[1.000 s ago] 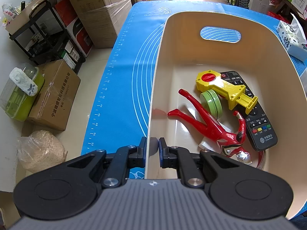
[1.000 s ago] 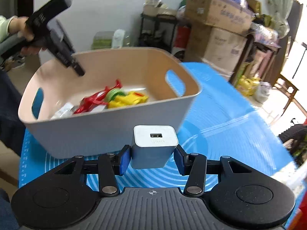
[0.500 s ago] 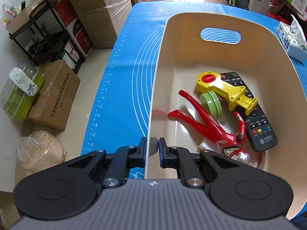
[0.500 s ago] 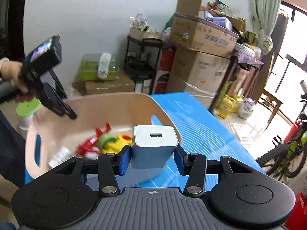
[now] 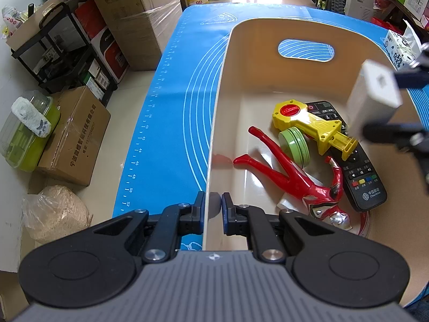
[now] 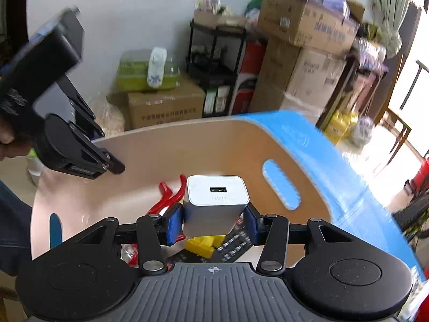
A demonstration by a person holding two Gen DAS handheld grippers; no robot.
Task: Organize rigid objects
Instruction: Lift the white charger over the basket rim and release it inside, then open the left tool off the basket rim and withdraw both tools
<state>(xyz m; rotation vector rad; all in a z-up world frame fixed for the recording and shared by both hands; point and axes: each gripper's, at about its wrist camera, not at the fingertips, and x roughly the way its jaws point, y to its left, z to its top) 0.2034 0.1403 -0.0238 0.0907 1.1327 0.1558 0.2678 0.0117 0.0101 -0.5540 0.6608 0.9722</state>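
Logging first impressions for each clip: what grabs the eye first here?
The white charger clamped in the right gripper, held above the beige bin. Next, the red figure and yellow toy on the bin's floor, then the left gripper pinching the bin's near wall.

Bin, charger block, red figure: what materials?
Bin: looks like smooth beige plastic, thin moulded wall, soft sheen.
Charger block: likely matte white plastic, USB port on its face.
Red figure: glossy hard plastic, by its highlights.
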